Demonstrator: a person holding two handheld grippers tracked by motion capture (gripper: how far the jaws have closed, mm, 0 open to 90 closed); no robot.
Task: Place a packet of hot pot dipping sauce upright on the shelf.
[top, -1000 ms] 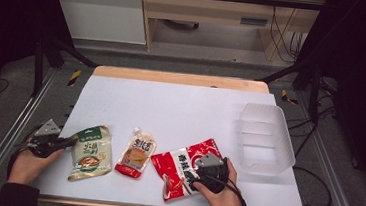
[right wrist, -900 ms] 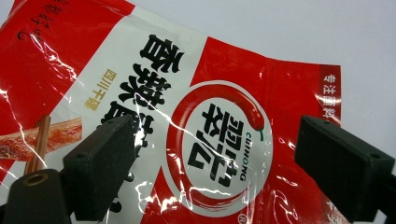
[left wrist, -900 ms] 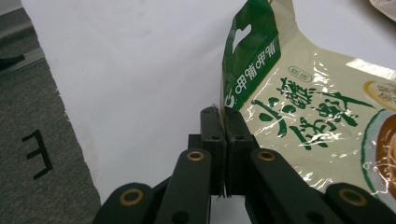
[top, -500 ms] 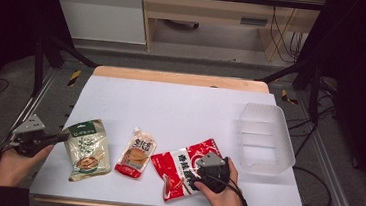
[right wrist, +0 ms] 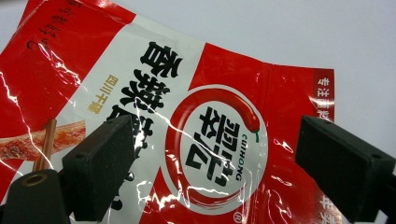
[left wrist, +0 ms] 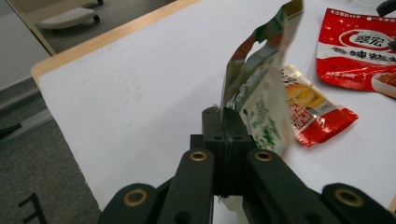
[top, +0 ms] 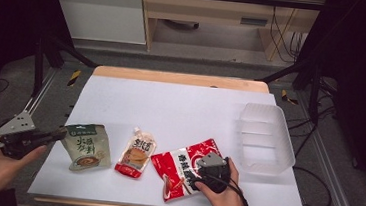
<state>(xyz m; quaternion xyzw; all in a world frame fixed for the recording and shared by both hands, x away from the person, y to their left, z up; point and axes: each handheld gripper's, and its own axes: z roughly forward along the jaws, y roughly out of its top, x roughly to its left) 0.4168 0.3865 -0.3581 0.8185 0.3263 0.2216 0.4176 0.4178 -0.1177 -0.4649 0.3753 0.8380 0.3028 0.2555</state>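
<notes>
While my left gripper pinches the top edge of the green pouch, jaws pressed together on the thin seal, the pouch hangs off its tip at the counter's near left corner. In the left gripper view the green pouch dangles, tilted and twisted, with only a narrow strip of film clamped.

Right gripper hovers over the red pouch, which lies flat on the counter. In the right gripper view the jaws are spread wide to either side of the printed logo on the red pouch, nothing pinched.

Doing it well, my call:
- Grip on green is shallow. Move slow, no swinging, or the film slips out.
- Keep it high enough to clear the orange pouch just beside it, and the red one further along.
- The clear bin at the right edge looks like the likely drop spot. It's well apart from the left gripper, so it's a long carry across the counter.
- Red lies flat. A straight-down pinch won't catch it; go for an edge or a corner.

In the way: the orange pouch sits between green and red, and my right hand and gripper sit on the path to the bin. Bin is see-through, so its rim is easy to misjudge.
</notes>
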